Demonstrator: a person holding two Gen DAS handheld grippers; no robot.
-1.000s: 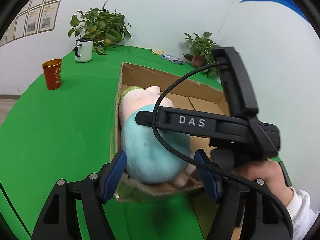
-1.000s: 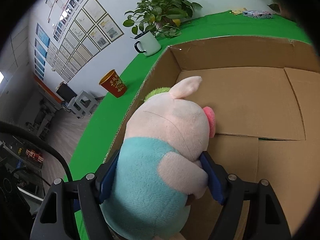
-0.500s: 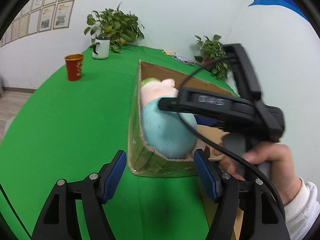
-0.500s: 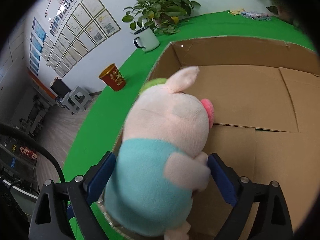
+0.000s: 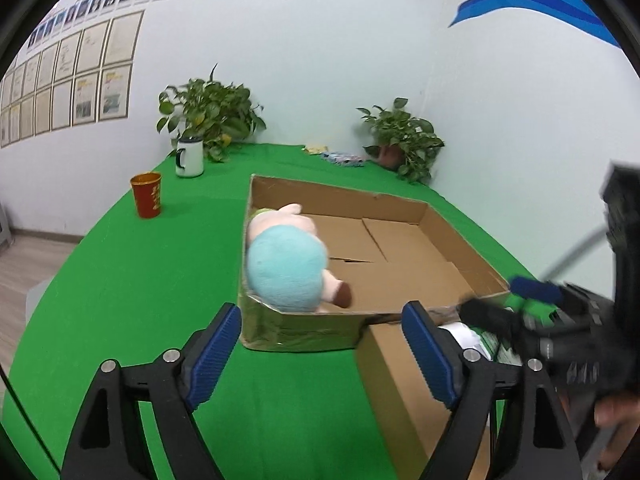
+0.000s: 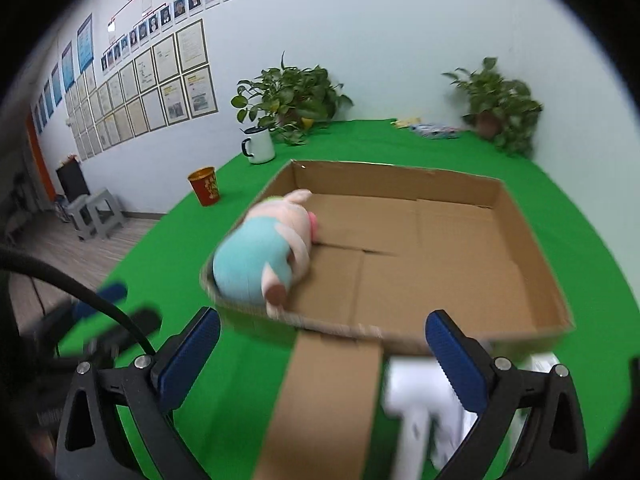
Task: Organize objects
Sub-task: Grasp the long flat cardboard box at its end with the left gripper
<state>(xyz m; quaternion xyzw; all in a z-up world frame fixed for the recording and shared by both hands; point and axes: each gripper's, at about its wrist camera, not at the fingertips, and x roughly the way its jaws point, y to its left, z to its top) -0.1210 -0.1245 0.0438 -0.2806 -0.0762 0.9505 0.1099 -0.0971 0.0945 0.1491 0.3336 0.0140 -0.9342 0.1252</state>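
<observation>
While the pig (image 5: 286, 266) lies on its side in the box's (image 5: 400, 200) near-left corner, ahead of our fingers, its long axis runs away from us, teal rump nearest. Our left gripper (image 5: 326, 354) hovers wide and empty just short of the box wall; our right gripper (image 6: 324, 360) is equally wide and empty, over a flap (image 6: 332, 396) with a white item (image 6: 416, 396) between its fingers. We judge that item nearer the right hand.

Box (image 5: 400, 204): matt brown corrugated cardboard
Toy (image 5: 286, 266): soft plush cloth
Table (image 5: 140, 280): matt green cloth
Mug (image 5: 189, 157): glossy white enamel
</observation>
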